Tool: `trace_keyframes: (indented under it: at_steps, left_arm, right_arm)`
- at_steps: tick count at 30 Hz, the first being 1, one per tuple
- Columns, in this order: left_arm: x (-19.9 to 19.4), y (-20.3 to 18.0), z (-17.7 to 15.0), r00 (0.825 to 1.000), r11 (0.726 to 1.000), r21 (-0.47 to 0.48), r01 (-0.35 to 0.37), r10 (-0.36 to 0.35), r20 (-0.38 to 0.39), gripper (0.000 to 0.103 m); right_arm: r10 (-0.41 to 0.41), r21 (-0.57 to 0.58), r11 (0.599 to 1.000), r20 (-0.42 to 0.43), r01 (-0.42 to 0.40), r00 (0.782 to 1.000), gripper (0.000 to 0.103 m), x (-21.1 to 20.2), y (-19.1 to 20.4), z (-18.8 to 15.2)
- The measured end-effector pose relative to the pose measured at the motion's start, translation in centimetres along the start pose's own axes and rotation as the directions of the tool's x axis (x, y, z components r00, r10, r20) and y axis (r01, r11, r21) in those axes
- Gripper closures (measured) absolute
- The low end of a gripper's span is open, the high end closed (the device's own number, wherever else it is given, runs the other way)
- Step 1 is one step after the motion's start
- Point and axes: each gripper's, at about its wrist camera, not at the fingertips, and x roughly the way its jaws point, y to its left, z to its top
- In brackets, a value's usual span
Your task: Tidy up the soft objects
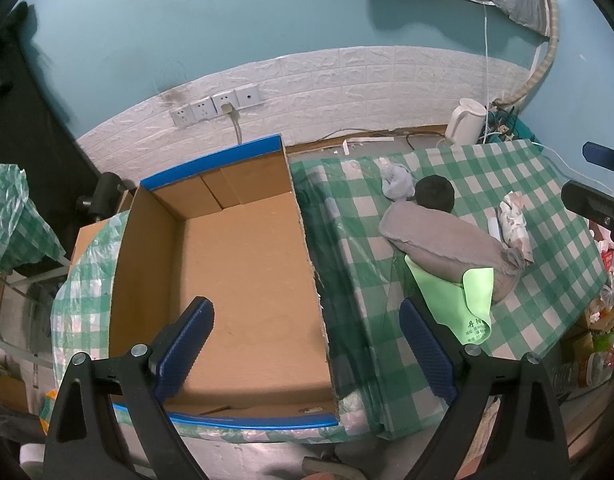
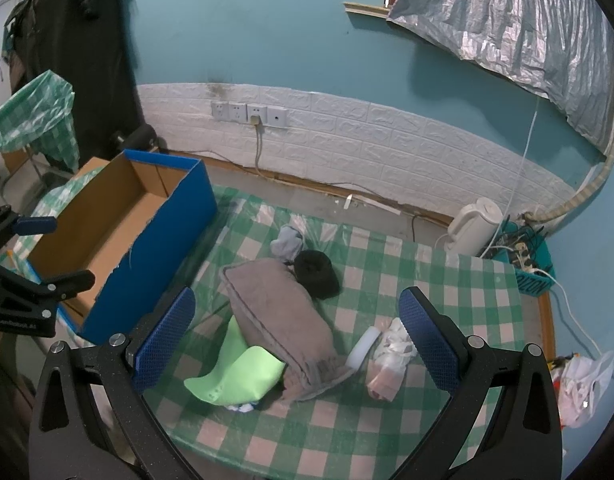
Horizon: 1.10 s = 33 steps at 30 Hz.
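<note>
Left gripper (image 1: 307, 344): your jaws stand wide apart and hold nothing; they hover over the near end of the cardboard box.
Right gripper (image 2: 297, 332): yours is also spread wide and empty, poised above the pile at the middle of the table.
Cardboard box (image 1: 243, 264): open-topped, blue outside, sitting at the table's left edge; its brown floor is bare.
Table (image 2: 447, 280): covered by a green-and-white checked cloth under clear plastic.
Grey towel (image 2: 279, 320): rolled bundle at the table's centre, lying across the green cloth.
Green cloth (image 2: 235, 376): partly pinned under the towel's near end, toward the front edge.
Black hat (image 2: 317, 272): touching the towel's far side.
Blue-grey sock (image 2: 287, 242): just behind the hat, toward the back edge.
White sponge (image 2: 363, 346): just right of the towel.
Patterned cloth (image 2: 389, 360): crumpled, beside the sponge.
Kettle (image 2: 473, 226): white, at the back right corner.
</note>
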Motion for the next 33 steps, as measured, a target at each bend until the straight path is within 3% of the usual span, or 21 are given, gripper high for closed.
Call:
trace_keyframes:
  at_steps: [33]
  left_arm:
    - [0.21,-0.46,-0.24,1.000,1.000,0.003,0.007,-0.007,-0.015,0.008]
  right_arm:
    - [-0.002,-0.004,1.000,-0.007,0.002,1.000,0.002,-0.04,-0.04,0.00]
